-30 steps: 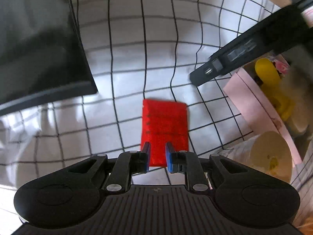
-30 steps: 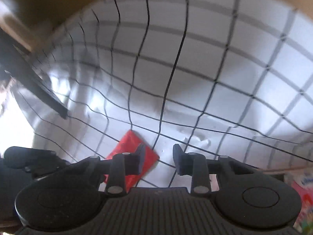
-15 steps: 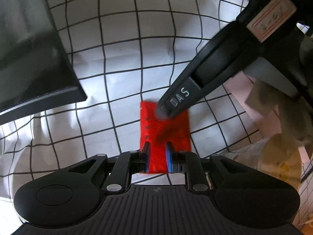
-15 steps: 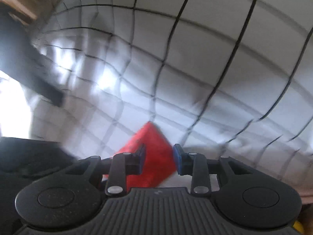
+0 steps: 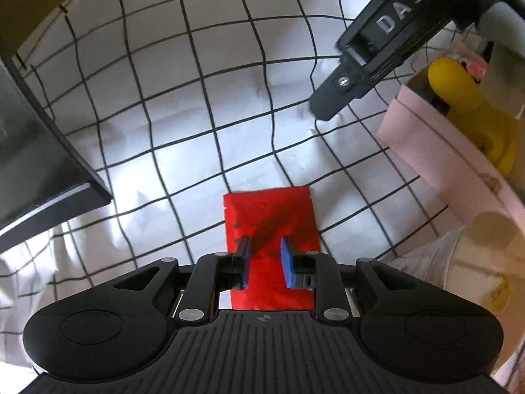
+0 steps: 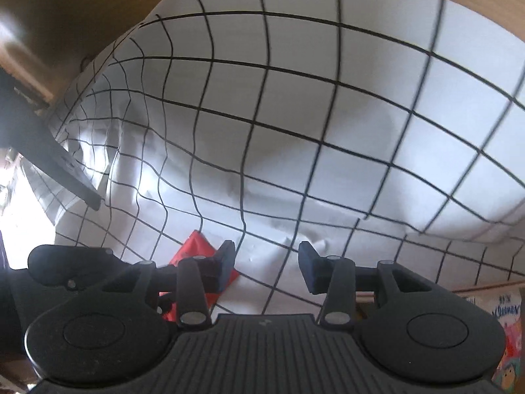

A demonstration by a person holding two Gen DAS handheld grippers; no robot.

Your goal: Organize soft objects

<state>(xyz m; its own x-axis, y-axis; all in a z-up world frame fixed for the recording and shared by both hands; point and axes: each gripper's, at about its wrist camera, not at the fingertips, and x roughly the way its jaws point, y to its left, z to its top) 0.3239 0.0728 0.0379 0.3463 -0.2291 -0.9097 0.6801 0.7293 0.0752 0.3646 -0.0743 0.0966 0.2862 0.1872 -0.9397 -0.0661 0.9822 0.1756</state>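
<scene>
A folded red cloth [image 5: 270,216] lies flat on the white checked tablecloth [image 5: 197,98]. My left gripper [image 5: 265,256] hovers over the cloth's near end, its blue fingers slightly apart with nothing clamped between them. In the right wrist view the red cloth [image 6: 193,249] shows at the lower left, partly hidden behind the left finger. My right gripper [image 6: 267,259] is open and empty above the tablecloth [image 6: 328,115], to the right of the cloth. The right gripper's finger [image 5: 370,59] reaches into the left wrist view at top right.
A pink box [image 5: 423,151] at the right holds a yellow soft toy [image 5: 466,98]. A round cream container [image 5: 485,262] stands in front of it. A dark flat slab [image 5: 36,164] lies at the left, and also shows in the right wrist view [image 6: 42,154].
My right gripper has pulled back off the red cloth, up and to the right, and its fingers have opened wider. My left gripper has opened slightly and stays over the cloth's near end.
</scene>
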